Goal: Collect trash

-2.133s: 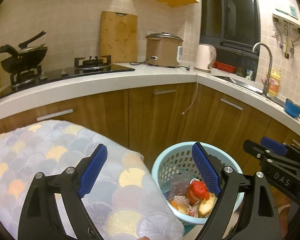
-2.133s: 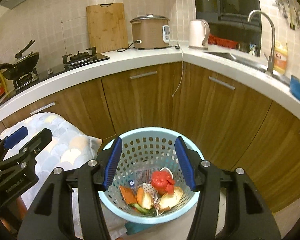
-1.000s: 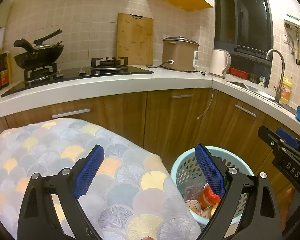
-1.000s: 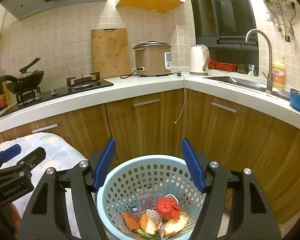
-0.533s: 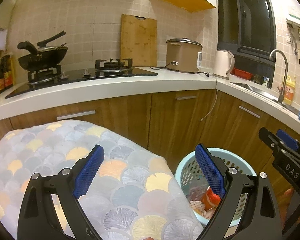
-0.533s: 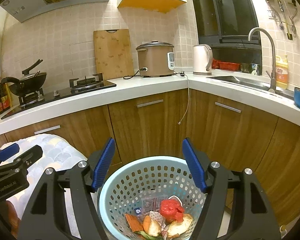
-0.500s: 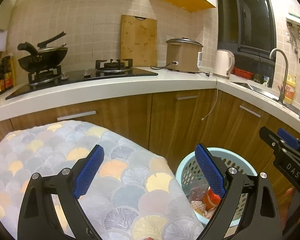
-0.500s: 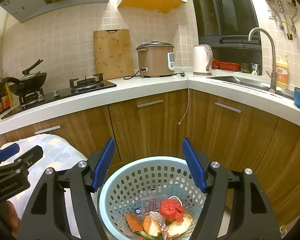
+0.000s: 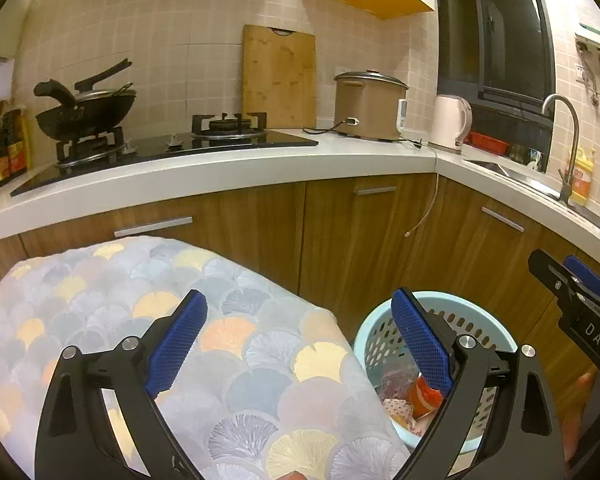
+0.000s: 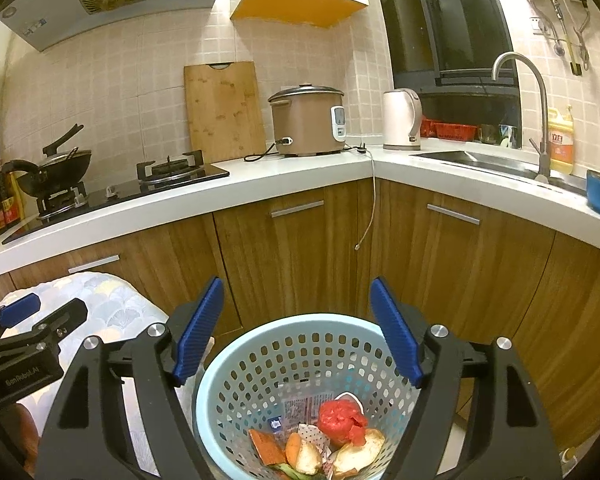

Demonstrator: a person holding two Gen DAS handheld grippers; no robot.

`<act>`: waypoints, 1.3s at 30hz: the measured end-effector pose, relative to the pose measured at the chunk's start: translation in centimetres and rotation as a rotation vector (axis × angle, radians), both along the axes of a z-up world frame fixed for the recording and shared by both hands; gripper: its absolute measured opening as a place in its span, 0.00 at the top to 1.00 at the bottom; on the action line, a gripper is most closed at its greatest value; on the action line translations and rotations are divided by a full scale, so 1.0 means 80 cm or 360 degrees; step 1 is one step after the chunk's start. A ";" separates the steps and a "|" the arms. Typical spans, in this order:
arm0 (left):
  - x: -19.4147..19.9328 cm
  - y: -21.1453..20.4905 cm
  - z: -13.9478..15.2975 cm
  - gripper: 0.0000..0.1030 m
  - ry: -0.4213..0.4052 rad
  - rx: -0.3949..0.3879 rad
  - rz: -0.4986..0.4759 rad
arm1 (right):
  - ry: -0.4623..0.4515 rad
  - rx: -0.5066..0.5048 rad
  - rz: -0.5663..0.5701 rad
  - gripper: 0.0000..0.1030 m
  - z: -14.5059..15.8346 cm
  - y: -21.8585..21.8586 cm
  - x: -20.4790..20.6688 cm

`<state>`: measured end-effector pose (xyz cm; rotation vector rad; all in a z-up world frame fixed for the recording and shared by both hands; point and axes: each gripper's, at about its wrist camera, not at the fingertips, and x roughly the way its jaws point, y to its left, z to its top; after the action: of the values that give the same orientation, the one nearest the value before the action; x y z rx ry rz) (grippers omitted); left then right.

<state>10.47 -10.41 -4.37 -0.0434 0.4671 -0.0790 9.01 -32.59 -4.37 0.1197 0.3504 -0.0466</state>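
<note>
gripping nothing, left gripper (image 9: 296, 344) and right gripper (image 10: 296, 330) gape; light, soft scraps (image 10: 342, 420) in basket (image 10: 220, 364) need gentle pinching.

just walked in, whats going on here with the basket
A person holds a claw in each hand, both open and empty. The right claw hangs above a blue basket on the floor that holds peels and wrappers. The left claw is over a patterned cloth beside it.
</note>
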 end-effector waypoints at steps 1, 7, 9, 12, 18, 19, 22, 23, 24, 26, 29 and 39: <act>0.000 0.000 0.000 0.12 -0.0002 0.0002 0.0003 | 0.0000 0.0002 -0.0001 0.30 0.000 0.000 0.000; 0.000 0.000 0.000 0.12 -0.0001 -0.0002 0.0004 | 0.0006 -0.0005 0.0007 0.30 -0.003 0.002 0.000; 0.001 0.000 0.000 0.11 0.0003 -0.0006 0.0001 | 0.0009 0.0004 0.0012 0.30 -0.004 0.003 0.001; 0.000 0.000 0.000 0.12 -0.0002 -0.0001 0.0002 | 0.0016 0.0005 0.0013 0.29 -0.005 0.003 0.002; 0.000 0.000 0.000 0.12 -0.0004 0.0002 0.0000 | 0.0023 0.0024 0.0025 0.27 -0.007 0.002 0.004; 0.001 0.000 -0.001 0.12 0.0000 0.0000 -0.0003 | 0.0024 0.0019 0.0026 0.27 -0.007 0.003 0.005; 0.001 0.000 -0.001 0.12 -0.0009 0.0017 0.0009 | 0.0024 0.0019 0.0030 0.27 -0.006 0.004 0.005; 0.001 0.000 -0.001 0.12 -0.0014 0.0024 0.0014 | 0.0022 0.0019 0.0031 0.27 -0.006 0.005 0.004; 0.001 0.000 -0.001 0.12 -0.0018 0.0027 0.0017 | 0.0022 0.0021 0.0033 0.27 -0.006 0.005 0.004; 0.001 0.000 -0.002 0.12 -0.0019 0.0031 0.0020 | 0.0020 0.0018 0.0034 0.27 -0.005 0.005 0.003; 0.004 0.000 -0.004 0.12 0.0004 0.0020 0.0007 | 0.0017 0.0021 0.0036 0.27 -0.006 0.004 0.003; 0.004 0.000 -0.005 0.12 -0.0009 0.0059 0.0027 | 0.0009 0.0012 0.0050 0.27 -0.003 0.011 0.000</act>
<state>10.83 -10.42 -4.76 -0.0110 0.4625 -0.0537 9.03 -31.68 -4.64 0.1217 0.3582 -0.0143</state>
